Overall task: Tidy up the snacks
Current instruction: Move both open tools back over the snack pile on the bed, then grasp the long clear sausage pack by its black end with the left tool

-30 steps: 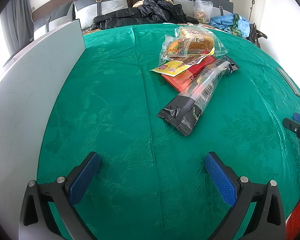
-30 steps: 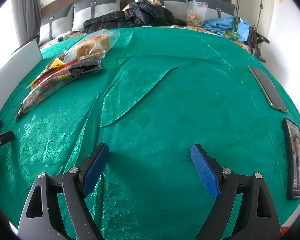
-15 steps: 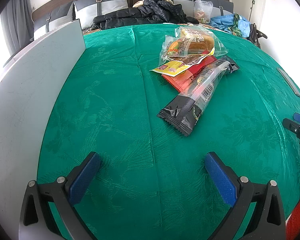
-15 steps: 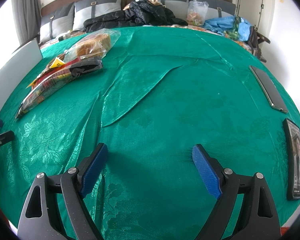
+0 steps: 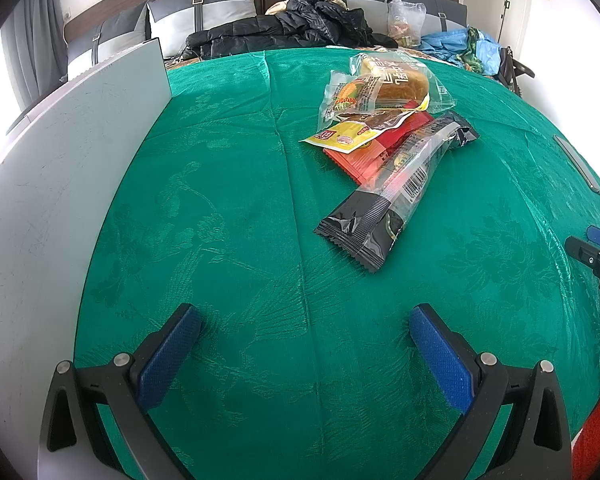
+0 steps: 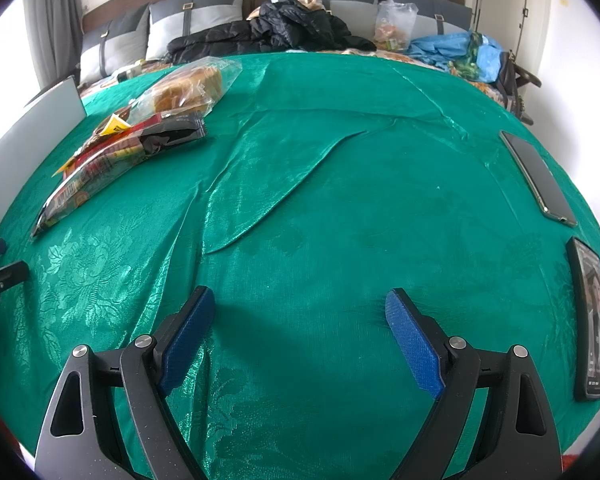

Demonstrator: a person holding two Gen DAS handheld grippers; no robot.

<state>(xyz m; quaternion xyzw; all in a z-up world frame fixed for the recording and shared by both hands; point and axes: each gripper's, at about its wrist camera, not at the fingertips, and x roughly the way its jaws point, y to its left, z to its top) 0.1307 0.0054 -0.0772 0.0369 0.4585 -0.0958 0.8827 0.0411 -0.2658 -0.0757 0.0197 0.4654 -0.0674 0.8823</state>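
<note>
A pile of snacks lies on the green tablecloth (image 5: pixel 228 208). Nearest is a long black-ended clear packet (image 5: pixel 392 196), on a red packet (image 5: pixel 364 156), a yellow packet (image 5: pixel 340 138) and bagged bread (image 5: pixel 396 80). My left gripper (image 5: pixel 304 316) is open and empty, low over the cloth, short of the black packet. My right gripper (image 6: pixel 300 304) is open and empty over bare cloth, with the pile far to its left: black packet (image 6: pixel 100 168), bread (image 6: pixel 188 88). The right gripper's tip shows at the left view's right edge (image 5: pixel 592 252).
A white board or box wall (image 5: pixel 60 184) runs along the left side of the table. Two phones (image 6: pixel 538 176) (image 6: pixel 590 320) lie near the right edge. The cloth has raised folds (image 6: pixel 268 196) in the middle. A bed with clothes and bags is behind.
Almost nothing differs. The right wrist view has shifted very slightly; the snacks and the left gripper have not moved.
</note>
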